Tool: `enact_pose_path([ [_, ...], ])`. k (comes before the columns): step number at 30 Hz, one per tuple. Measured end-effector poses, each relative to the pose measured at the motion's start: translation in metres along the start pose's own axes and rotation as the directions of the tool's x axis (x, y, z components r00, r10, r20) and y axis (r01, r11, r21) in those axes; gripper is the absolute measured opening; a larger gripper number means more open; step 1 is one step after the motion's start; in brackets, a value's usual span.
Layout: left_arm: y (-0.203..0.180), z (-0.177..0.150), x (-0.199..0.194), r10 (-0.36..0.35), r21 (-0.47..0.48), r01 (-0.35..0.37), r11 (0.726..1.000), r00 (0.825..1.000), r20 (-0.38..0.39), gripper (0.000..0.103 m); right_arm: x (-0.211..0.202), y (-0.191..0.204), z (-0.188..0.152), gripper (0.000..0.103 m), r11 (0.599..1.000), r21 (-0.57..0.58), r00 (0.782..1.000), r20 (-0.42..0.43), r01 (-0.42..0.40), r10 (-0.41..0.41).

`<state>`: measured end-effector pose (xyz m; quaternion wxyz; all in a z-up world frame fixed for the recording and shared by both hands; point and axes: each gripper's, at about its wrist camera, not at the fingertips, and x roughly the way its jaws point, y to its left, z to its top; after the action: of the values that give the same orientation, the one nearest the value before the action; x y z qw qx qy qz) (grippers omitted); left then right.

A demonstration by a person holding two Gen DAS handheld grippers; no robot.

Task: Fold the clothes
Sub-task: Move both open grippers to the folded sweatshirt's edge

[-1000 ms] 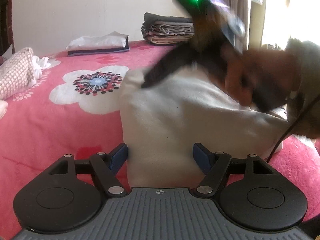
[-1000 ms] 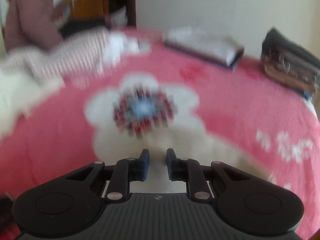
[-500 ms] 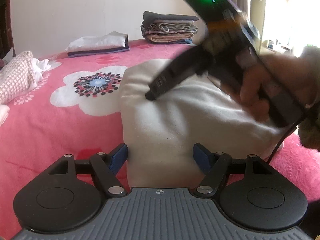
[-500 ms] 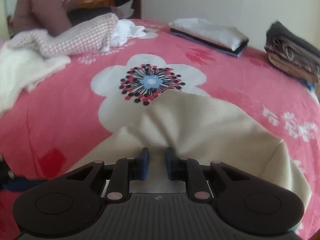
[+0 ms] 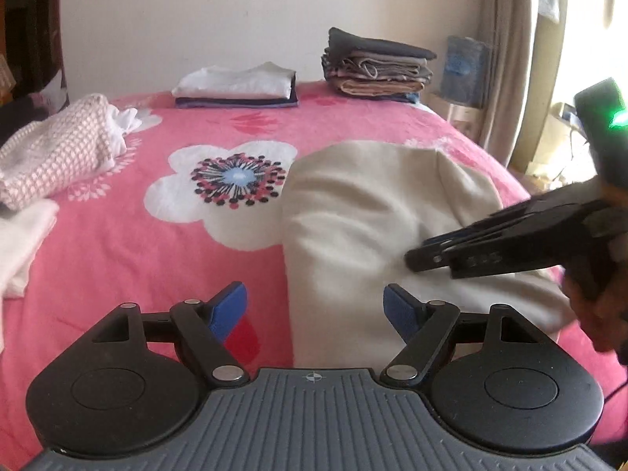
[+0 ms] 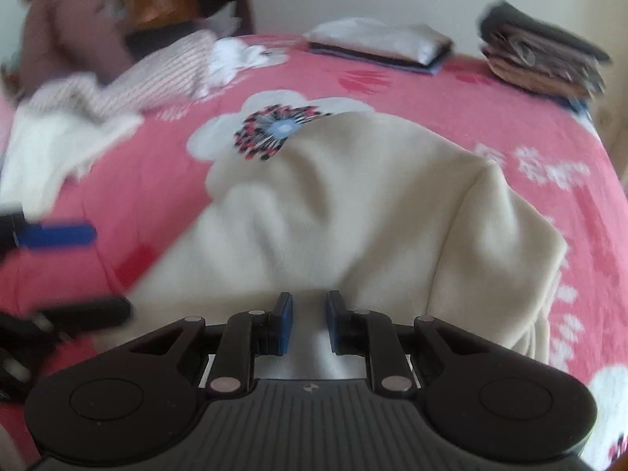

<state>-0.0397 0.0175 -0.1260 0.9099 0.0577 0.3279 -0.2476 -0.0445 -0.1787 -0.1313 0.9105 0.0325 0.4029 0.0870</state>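
A cream garment (image 5: 365, 216) lies partly folded on the pink flowered bedspread (image 5: 117, 255), its right side doubled over. My left gripper (image 5: 314, 308) hovers open at the garment's near left edge, which runs between its blue pads. From the right my right gripper (image 5: 412, 261) reaches in, held by a hand, with its tips on the cloth. In the right wrist view my right gripper (image 6: 310, 324) is shut on a pinch of the cream garment (image 6: 353, 196), with creases running toward it. My left gripper (image 6: 112, 271) shows blurred at the left.
Two folded stacks sit at the bed's far edge, a white-and-dark one (image 5: 235, 86) and a brown-grey one (image 5: 376, 66). A pink checked garment (image 5: 55, 149) and a white cloth (image 5: 23, 243) lie at the left. A person (image 6: 66, 19) stands beyond them. Curtains (image 5: 502, 59) hang at the right.
My right gripper has swung from the garment's far upper part down to its near right side, drawing the cloth with it. The left gripper has stayed open in place.
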Motion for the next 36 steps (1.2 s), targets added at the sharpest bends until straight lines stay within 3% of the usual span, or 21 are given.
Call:
enact_pose_path([
  [3, -0.009, 0.004, 0.003, -0.021, -0.003, 0.021, 1.0, 1.0, -0.005, 0.08, -0.023, -0.004, -0.005, 0.022, 1.0, 0.022, 0.999, 0.042, -0.01, 0.009],
  [6, -0.022, -0.003, 0.015, -0.028, 0.01, 0.028, 1.0, 0.999, -0.034, 0.085, -0.023, -0.011, -0.017, 0.034, 0.999, 0.052, 0.999, 0.042, -0.003, 0.001],
  [9, -0.035, -0.01, 0.031, 0.01, 0.03, -0.006, 1.0, 0.992, -0.129, 0.086, -0.02, -0.019, -0.029, 0.034, 0.997, 0.083, 0.999, 0.038, 0.005, -0.008],
  [12, -0.036, -0.012, 0.027, 0.019, 0.036, -0.016, 0.999, 0.994, -0.111, 0.093, -0.018, -0.026, -0.042, 0.034, 0.993, 0.115, 0.999, 0.034, 0.014, -0.018],
  [19, -0.021, -0.005, 0.033, -0.002, -0.085, -0.019, 0.996, 0.973, -0.233, 0.103, -0.016, -0.03, -0.051, 0.037, 0.992, 0.122, 0.999, 0.028, 0.021, -0.024],
  [28, -0.036, 0.0, 0.03, 0.105, 0.029, -0.101, 0.994, 0.961, -0.254, 0.103, -0.016, -0.029, -0.052, 0.038, 0.991, 0.131, 0.999, 0.031, 0.021, -0.026],
  [36, -0.026, 0.002, 0.031, 0.079, -0.071, -0.106, 0.992, 0.949, -0.306, 0.103, -0.015, -0.027, -0.052, 0.04, 0.99, 0.137, 0.999, 0.03, 0.024, -0.028],
])
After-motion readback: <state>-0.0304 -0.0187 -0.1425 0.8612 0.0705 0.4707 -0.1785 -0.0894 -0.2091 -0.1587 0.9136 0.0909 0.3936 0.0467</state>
